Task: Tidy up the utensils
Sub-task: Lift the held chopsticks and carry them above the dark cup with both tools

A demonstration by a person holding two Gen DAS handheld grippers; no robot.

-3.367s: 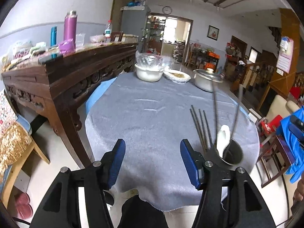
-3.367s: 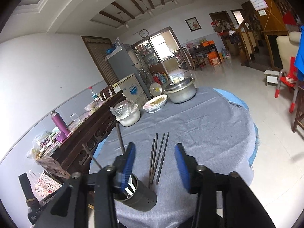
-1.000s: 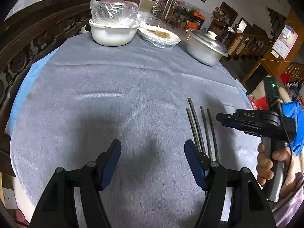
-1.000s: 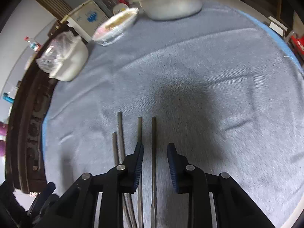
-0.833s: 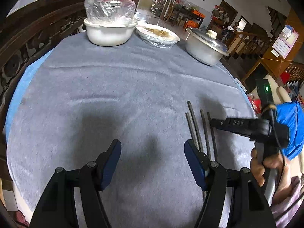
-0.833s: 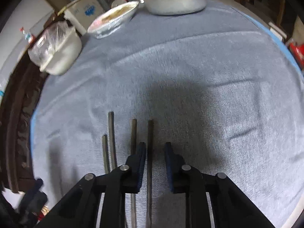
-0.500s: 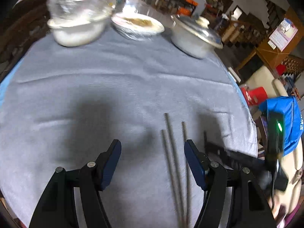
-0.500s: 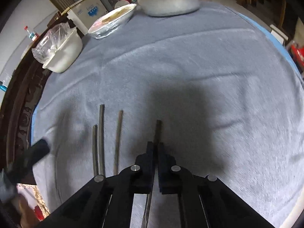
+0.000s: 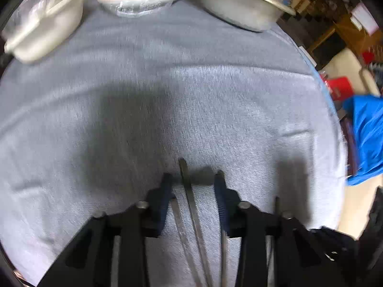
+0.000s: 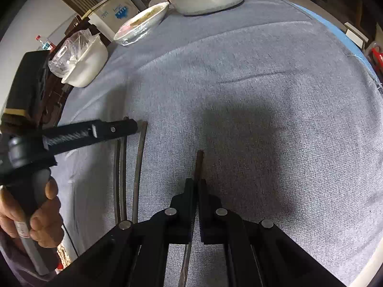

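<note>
Gripping 1 dark, thin chopstick (image 10: 198, 165), the right gripper (image 10: 197, 186) has its jaws pressed fully together on the stick, tip poking out ahead. Left of that stick, 3 more chopsticks (image 10: 137, 167) lie roughly parallel on the grey tablecloth (image 10: 263, 76), the 2 leftmost nearly touching. The left gripper (image 9: 192, 183) hangs over them, jaws closing, 2 sticks between its pads, not yet pinched. No writing is readable; box print beyond the cloth is blurred.
</note>
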